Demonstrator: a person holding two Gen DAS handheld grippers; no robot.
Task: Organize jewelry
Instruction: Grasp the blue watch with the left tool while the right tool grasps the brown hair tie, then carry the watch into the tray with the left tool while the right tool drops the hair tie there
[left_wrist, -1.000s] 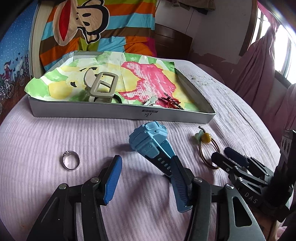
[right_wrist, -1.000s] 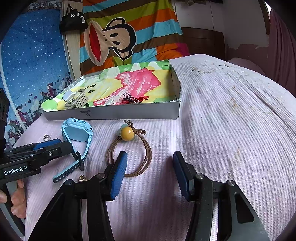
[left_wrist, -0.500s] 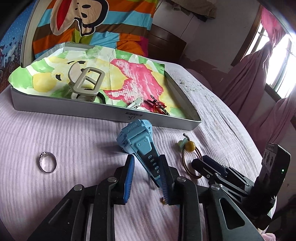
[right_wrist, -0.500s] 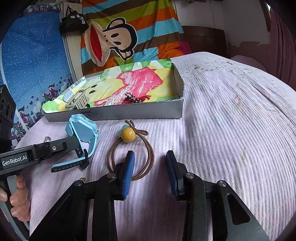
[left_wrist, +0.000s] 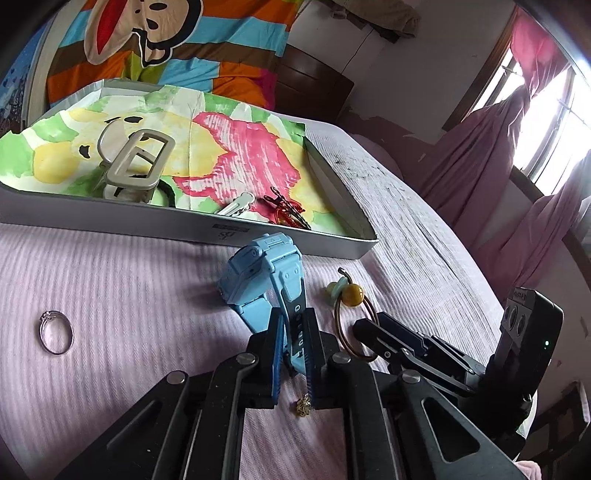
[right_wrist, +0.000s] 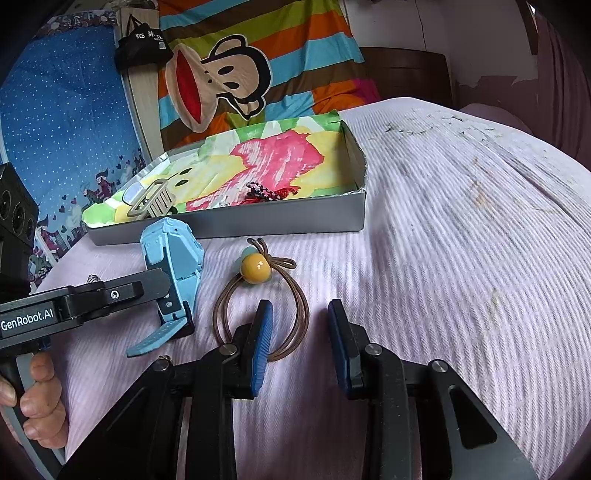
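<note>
A light blue watch (left_wrist: 258, 273) stands tipped up on the pink bedspread, just in front of the grey tray (left_wrist: 184, 223). My left gripper (left_wrist: 293, 325) is shut on its strap; in the right wrist view the left gripper (right_wrist: 173, 306) holds the watch (right_wrist: 173, 251) the same way. A brown hair tie (right_wrist: 225, 306) with a yellow bead (right_wrist: 254, 267) lies flat to the right. My right gripper (right_wrist: 301, 325) is open, its fingers straddling the near right side of the loop. A silver ring (left_wrist: 55, 332) lies at the left.
The tray's colourful paper lining holds a beige claw clip (left_wrist: 135, 166), a silver clip (left_wrist: 236, 205) and a red and black braided piece (left_wrist: 286, 210). A tiny gold charm (left_wrist: 303, 404) lies under my left gripper. A striped cartoon blanket hangs behind. A hand (right_wrist: 37, 398) grips the left handle.
My left gripper went from open to shut on the watch strap, and the watch tipped upright. My right gripper narrowed and moved forward onto the hair tie loop.
</note>
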